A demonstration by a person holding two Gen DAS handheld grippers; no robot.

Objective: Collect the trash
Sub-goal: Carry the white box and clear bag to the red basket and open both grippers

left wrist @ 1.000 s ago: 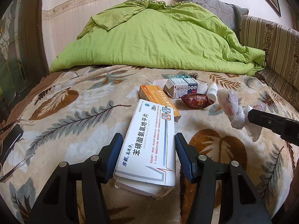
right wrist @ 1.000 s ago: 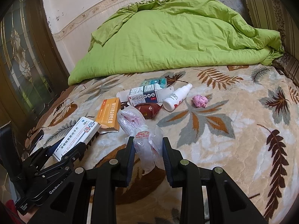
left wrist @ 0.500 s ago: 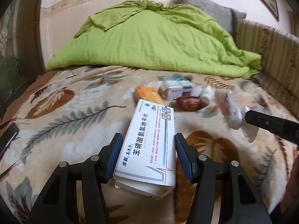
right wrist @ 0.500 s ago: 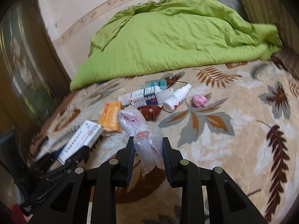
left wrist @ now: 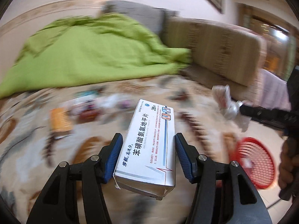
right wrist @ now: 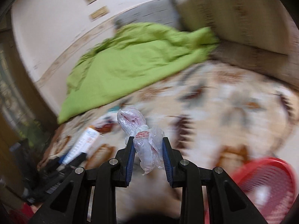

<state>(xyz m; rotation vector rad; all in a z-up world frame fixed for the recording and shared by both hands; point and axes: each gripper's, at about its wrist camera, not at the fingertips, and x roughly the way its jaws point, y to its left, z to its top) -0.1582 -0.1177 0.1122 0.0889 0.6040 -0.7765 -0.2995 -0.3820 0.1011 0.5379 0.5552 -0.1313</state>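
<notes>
White cardboard fills the left wrist view: a medicine box [left wrist: 149,145] with blue print is clenched between the blue-padded jaws of the left gripper [left wrist: 148,153], lifted above the leaf-patterned bed [left wrist: 28,140]. At 3 o'clock the right gripper [left wrist: 241,110] holds a crumpled plastic bag [left wrist: 227,104]. A red mesh basket [left wrist: 256,160] sits on the floor at 4 o'clock. A blurred orange box [left wrist: 59,123] lies on the bed at 9 o'clock, and a green quilt [left wrist: 84,56] is heaped at 11 o'clock.

From the right wrist, the plastic bag [right wrist: 143,140] is pinched between the jaws of the right gripper [right wrist: 148,149]. The red mesh basket [right wrist: 265,184] shows at 4 o'clock, the medicine box [right wrist: 82,145] at 9 o'clock, the green quilt [right wrist: 130,63] at 12 o'clock.
</notes>
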